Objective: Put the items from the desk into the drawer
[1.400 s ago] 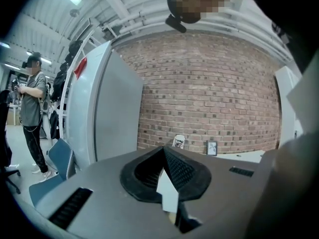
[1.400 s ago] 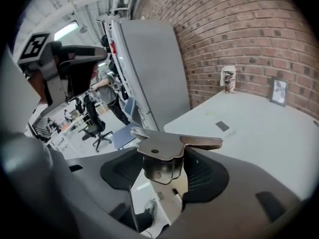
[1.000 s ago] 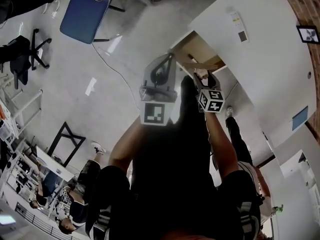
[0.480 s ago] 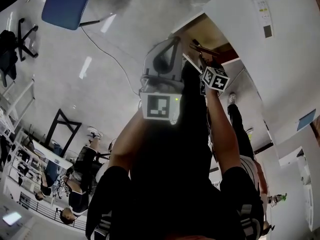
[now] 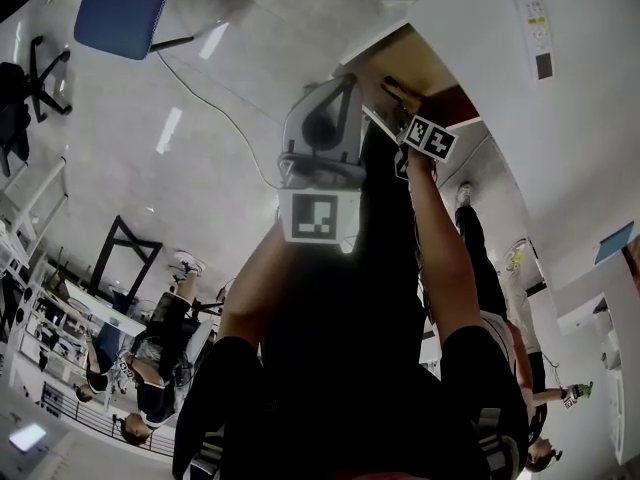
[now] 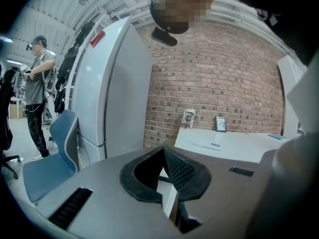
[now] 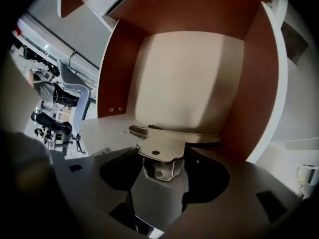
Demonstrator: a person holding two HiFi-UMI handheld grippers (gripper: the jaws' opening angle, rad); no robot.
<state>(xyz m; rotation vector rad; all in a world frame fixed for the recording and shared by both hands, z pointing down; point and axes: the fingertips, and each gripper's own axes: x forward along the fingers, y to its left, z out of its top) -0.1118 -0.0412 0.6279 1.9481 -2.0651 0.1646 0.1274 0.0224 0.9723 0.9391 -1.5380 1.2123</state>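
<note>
Above open drawer point(image 7: 189, 73), gripped metal tool point(image 7: 162, 146).

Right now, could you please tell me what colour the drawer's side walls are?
The drawer's side walls are reddish-brown; the right gripper view shows them best.

Metal tool point(image 7: 164, 144) between right gripper point(image 7: 162, 166) jaws, over drawer point(image 7: 189, 83); left gripper point(image 5: 340, 93) at left.

Brick wall point(image 6: 214, 83), pale grey floor point(image 5: 230, 68), a blue chair point(image 5: 125, 3).
</note>
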